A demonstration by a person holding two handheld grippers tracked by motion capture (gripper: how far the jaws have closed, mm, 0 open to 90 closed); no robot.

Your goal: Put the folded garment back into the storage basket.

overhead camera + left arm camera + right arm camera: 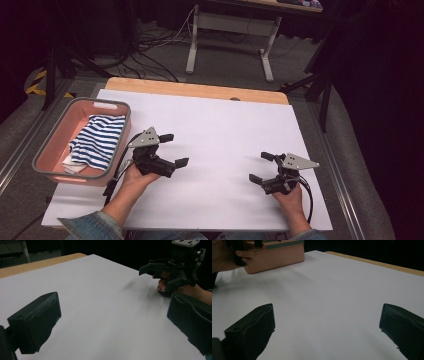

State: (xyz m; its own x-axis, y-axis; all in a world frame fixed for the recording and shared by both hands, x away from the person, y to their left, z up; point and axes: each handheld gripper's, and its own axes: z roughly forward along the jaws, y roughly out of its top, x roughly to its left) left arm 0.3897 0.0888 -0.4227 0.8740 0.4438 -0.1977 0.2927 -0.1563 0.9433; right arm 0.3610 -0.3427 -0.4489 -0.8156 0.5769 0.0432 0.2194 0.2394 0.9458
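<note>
A pink basket (49,145) stands at the table's left edge with a blue-and-white striped cloth (98,139) folded inside it. My left gripper (174,150) is held just right of the basket, above the white sheet (225,135), open with nothing between its jaws. My right gripper (261,167) is near the table's right front, also open and empty. In the left gripper view my own gripper (112,322) faces bare sheet, and the right gripper (156,275) shows farther off in a hand. The right gripper view has my gripper (327,327) spread wide, with the basket (277,255) at top left.
The white sheet covers a wooden table whose far edge (195,90) shows as a tan strip. Beyond it are a desk frame (230,35) and cables on the floor. Metal rails (345,200) run along the right side. Both forearms enter from the bottom.
</note>
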